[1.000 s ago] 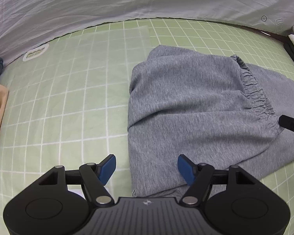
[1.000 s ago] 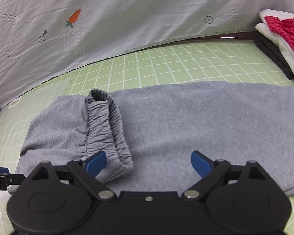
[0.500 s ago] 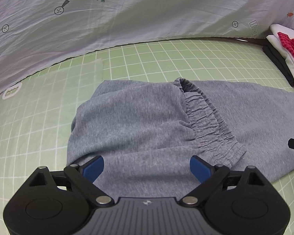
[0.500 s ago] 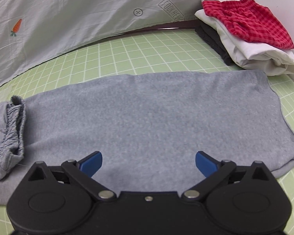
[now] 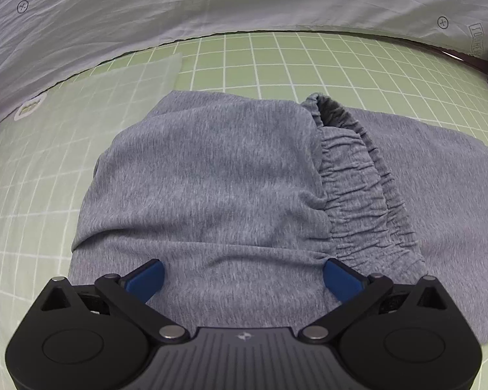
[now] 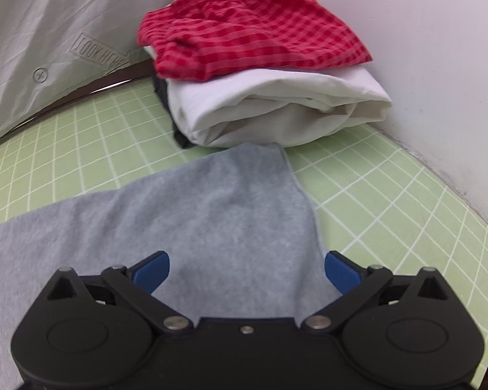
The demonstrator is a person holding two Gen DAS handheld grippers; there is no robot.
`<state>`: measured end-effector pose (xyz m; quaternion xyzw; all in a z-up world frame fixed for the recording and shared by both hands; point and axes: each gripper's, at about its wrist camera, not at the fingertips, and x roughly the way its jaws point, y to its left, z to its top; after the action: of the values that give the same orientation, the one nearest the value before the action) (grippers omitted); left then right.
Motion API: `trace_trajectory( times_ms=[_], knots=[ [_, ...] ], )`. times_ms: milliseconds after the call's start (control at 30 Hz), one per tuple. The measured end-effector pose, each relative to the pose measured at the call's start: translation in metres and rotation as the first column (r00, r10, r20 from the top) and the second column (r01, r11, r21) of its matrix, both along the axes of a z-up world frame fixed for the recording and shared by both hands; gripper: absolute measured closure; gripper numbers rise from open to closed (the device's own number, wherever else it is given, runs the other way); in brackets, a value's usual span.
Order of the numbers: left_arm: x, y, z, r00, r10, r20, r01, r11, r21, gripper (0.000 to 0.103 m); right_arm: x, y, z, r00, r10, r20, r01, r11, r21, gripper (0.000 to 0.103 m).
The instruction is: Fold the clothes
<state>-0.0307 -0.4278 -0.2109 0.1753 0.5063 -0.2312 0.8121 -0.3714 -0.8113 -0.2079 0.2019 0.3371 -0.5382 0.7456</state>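
A grey garment (image 5: 211, 169) lies on the green grid mat (image 5: 244, 61), one end folded over so that its gathered elastic waistband (image 5: 358, 188) lies across the middle. My left gripper (image 5: 243, 271) hovers over the folded end. Its jaws are opening, the cloth lies under the gap, and the blue pads (image 5: 146, 279) do not press it. In the right wrist view the grey garment (image 6: 211, 201) ends in a straight edge. My right gripper (image 6: 246, 261) stands wide open over that end, gripping nothing.
A stack of folded clothes sits just past the garment's right end: a red checked piece (image 6: 244, 29) on a white one (image 6: 276, 104) on a dark one (image 6: 179, 136). A white wall (image 6: 423, 48) bounds the right, a grey sheet (image 5: 211, 0) the back. A translucent sheet (image 5: 114, 91) lies far left.
My left jaws have spread wider above the folded end. My right gripper has swept right along the garment, from the waistband to its far end by the stack.
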Motion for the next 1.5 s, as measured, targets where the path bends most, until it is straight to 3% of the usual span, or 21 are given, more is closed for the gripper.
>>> trace_trajectory(
  times_ms=[167, 233, 433, 533, 600, 700, 933, 1133, 1500],
  knots=[
    [-0.001, -0.005, -0.001, 1.000, 0.013, -0.001, -0.013, 1.000, 0.023, 0.000, -0.020, -0.026, -0.014, 0.999, -0.015, 0.033, 0.014, 1.000, 0.028, 0.000],
    [0.001, -0.008, 0.000, 1.000, 0.014, -0.011, -0.014, 0.999, 0.037, 0.000, -0.026, -0.027, -0.017, 0.997, -0.011, 0.080, 0.008, 0.999, 0.035, 0.000],
    [0.004, -0.014, 0.002, 1.000, 0.008, -0.030, -0.006, 0.998, 0.067, 0.000, -0.022, -0.016, -0.018, 0.996, 0.047, 0.081, -0.049, 0.999, 0.021, 0.002],
    [0.003, -0.014, 0.002, 1.000, 0.006, -0.023, -0.005, 0.998, 0.069, 0.000, -0.020, -0.011, -0.014, 0.994, 0.070, 0.088, -0.071, 0.997, 0.013, 0.021],
    [0.001, -0.014, 0.002, 1.000, 0.007, -0.015, -0.006, 0.998, 0.067, 0.000, -0.015, -0.008, -0.010, 0.992, 0.081, 0.099, -0.083, 0.997, 0.012, 0.058],
    [0.001, -0.013, 0.003, 1.000, 0.022, -0.019, -0.021, 0.998, 0.060, 0.000, -0.007, -0.003, -0.005, 0.991, 0.069, 0.112, -0.072, 0.997, 0.026, 0.088],
    [-0.005, -0.013, 0.020, 0.999, -0.025, 0.044, 0.022, 0.998, 0.060, 0.000, 0.010, 0.008, 0.018, 0.994, 0.076, 0.080, -0.078, 0.997, 0.022, 0.092],
    [-0.008, 0.005, 0.049, 0.996, -0.051, 0.079, 0.054, 0.998, -0.031, 0.000, 0.027, 0.035, 0.056, 0.984, 0.129, 0.122, -0.123, 0.991, -0.053, 0.092],
    [0.009, 0.052, 0.064, 0.989, -0.093, 0.114, 0.101, 0.993, -0.062, 0.000, 0.120, 0.120, 0.078, 0.943, 0.293, 0.159, -0.279, 0.955, -0.104, 0.092]
  ],
)
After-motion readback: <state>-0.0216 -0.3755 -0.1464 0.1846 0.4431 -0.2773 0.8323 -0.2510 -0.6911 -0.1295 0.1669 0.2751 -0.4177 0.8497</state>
